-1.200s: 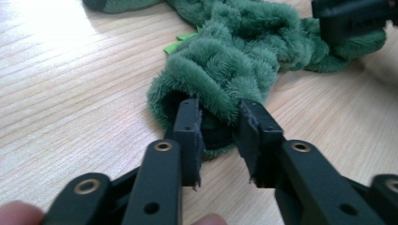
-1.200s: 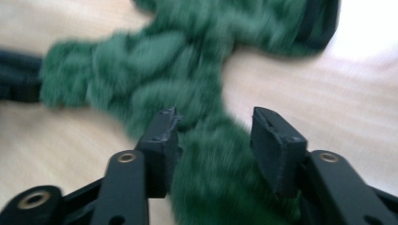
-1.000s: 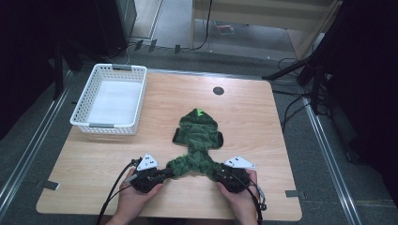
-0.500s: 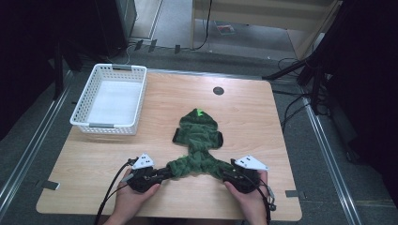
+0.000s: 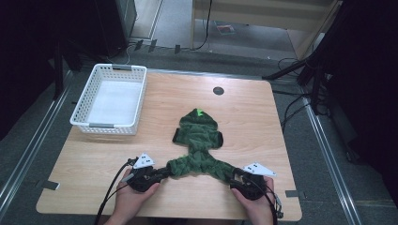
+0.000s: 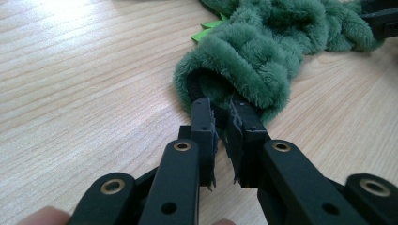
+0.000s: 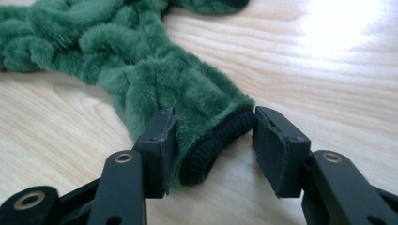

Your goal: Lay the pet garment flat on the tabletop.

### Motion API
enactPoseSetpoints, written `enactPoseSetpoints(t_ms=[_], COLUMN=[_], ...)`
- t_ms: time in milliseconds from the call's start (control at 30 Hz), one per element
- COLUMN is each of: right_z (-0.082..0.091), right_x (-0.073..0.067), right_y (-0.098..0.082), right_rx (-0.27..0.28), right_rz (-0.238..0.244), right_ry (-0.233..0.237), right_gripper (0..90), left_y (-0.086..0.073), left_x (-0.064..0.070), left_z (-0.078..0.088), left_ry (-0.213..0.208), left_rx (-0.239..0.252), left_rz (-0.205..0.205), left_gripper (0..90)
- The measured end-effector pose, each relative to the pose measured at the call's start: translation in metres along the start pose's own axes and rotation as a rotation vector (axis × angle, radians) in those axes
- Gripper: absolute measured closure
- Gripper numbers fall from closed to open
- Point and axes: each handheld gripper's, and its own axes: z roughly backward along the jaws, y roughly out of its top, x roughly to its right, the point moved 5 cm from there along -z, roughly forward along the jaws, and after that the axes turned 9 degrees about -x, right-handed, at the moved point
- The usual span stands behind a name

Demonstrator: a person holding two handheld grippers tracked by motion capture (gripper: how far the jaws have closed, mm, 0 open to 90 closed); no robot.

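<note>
A green fuzzy hooded garment (image 5: 199, 136) lies flat on the wooden table (image 5: 244, 117), with its two legs spread toward me. My left gripper (image 5: 166, 171) grips the black-edged cuff of the left leg (image 6: 263, 51). Its jaws (image 6: 218, 101) stand narrow with the cuff's edge pinched at their tips, and they have just been closing. My right gripper (image 5: 233, 176) is at the end of the right leg (image 7: 117, 47). Its jaws (image 7: 213, 117) stand apart on either side of the black cuff (image 7: 211, 145); they have just been closing a little.
A white slatted basket (image 5: 105, 126) stands at the table's far left. A round dark cable hole (image 5: 218, 90) sits near the far edge. Cables trail from both grippers over the near edge. Dark floor and rails surround the table.
My right gripper has slid outward to the right toward the end of the garment's right leg. The left gripper has stayed in place on its cuff.
</note>
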Motion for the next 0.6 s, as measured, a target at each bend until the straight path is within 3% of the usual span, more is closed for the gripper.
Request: enactPoseSetpoints(t_ms=[67,167,267,400,533,600], right_z=[0.002,0.009,0.017,0.029,0.041,0.044], right_x=[0.000,0.004,0.011,0.023,0.035,0.040], right_y=[0.001,0.003,0.006,0.010,0.010,0.009], right_rx=[0.008,0.056,0.096,0.144,0.190,0.202], right_rz=[-0.004,-0.012,-0.035,-0.068,-0.063,-0.065], right_ry=[0.001,0.005,-0.015,-0.049,-0.087,-0.091], right_gripper=[45.0,36.2,27.1,12.7,3.7,0.0], left_y=[0.000,0.001,0.003,0.004,0.005,0.005], left_x=[0.000,0.001,0.002,-0.002,-0.011,-0.017], left_z=[0.001,0.006,0.013,0.020,0.033,0.040], left_ry=[-0.009,-0.028,0.013,0.070,0.096,0.099], left_rx=[0.006,0.064,0.136,0.168,0.215,0.233], left_rz=[0.002,-0.013,-0.045,-0.045,-0.005,-0.007], left_gripper=[76.8,61.4,42.4,25.5,12.3,4.7])
